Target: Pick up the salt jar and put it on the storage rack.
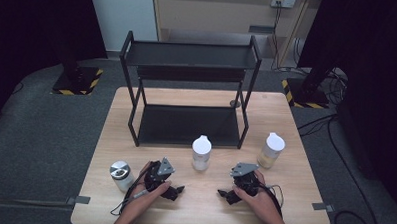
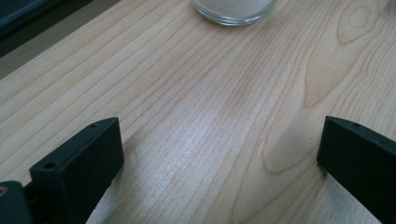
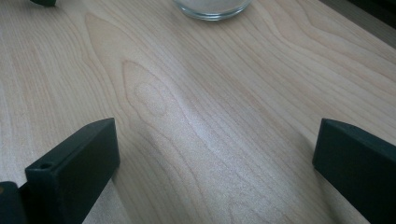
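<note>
1. Down at the near edge of the pale wooden tabletop [image 1: 203,204], each hand rests a black two-jaw tool on the wood
2. Left tool [image 1: 172,192]: jaws spread wide, bare wood grain between them, nothing pinched; in the left gripper view [image 2: 219,154] it looks at the base of a clear glass jar [image 2: 232,10] farther off
3. Right tool [image 1: 227,195]: jaws likewise spread with nothing between them [image 3: 215,154]
4. The two tools point toward each other, apart, with the white-capped clear jar of white powder [image 1: 201,153] standing upright just beyond the gap between them
5. A second white-capped jar with yellowish contents [image 1: 271,150] stands at the right, just beyond the right tool
6. A silver-lidded glass jar [image 1: 120,175] stands at the left, just beside the left hand
7. A black two-tier metal shelf rack [image 1: 187,91] stands at the far side of the tabletop
</note>
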A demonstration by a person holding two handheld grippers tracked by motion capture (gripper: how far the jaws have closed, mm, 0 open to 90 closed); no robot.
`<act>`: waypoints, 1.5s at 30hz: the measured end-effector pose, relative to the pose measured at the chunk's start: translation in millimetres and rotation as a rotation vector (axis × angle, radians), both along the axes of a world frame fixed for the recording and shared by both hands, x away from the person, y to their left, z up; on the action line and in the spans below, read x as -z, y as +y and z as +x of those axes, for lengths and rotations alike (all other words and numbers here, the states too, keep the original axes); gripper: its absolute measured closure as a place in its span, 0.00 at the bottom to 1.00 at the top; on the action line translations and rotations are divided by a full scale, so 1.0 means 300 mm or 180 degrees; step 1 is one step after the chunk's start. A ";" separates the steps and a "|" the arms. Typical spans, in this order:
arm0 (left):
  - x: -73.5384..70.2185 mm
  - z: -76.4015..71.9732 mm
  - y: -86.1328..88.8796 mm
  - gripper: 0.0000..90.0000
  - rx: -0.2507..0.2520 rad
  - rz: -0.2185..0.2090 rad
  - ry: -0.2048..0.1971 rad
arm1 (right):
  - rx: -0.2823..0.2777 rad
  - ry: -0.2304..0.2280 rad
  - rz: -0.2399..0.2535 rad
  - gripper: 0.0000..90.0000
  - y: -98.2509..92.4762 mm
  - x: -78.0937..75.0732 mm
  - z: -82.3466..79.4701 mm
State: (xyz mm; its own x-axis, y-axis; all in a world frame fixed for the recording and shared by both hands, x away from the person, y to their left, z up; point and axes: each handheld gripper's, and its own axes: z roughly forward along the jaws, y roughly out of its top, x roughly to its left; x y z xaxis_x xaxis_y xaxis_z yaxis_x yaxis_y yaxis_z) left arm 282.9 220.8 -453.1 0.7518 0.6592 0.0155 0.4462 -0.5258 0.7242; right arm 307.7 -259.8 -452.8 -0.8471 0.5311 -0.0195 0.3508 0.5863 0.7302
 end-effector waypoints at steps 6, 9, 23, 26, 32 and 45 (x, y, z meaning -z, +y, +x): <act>0.000 -0.001 -0.001 0.00 -0.0009 -0.0003 0.0002 | 0.0022 0.0000 0.0001 0.01 0.002 0.000 -0.004; 0.000 -0.001 -0.001 0.00 -0.0010 -0.0002 0.0001 | 0.0031 0.0001 0.0001 0.01 0.003 0.000 -0.006; 0.000 -0.003 -0.003 0.00 -0.0023 -0.0001 0.0003 | 0.0055 0.0001 0.0001 0.01 0.005 0.000 -0.010; 0.000 -0.003 -0.003 0.00 -0.0024 -0.0003 0.0002 | 0.0055 0.0001 0.0001 0.01 0.005 0.000 -0.010; 0.001 -0.009 -0.007 0.00 -0.0057 -0.0005 0.0001 | 0.0068 0.0002 -0.0002 0.01 0.006 -0.001 -0.013; -0.003 -0.016 -0.011 0.01 -0.0094 -0.0040 -0.0018 | 0.0072 0.0003 -0.0001 0.01 0.006 -0.001 -0.013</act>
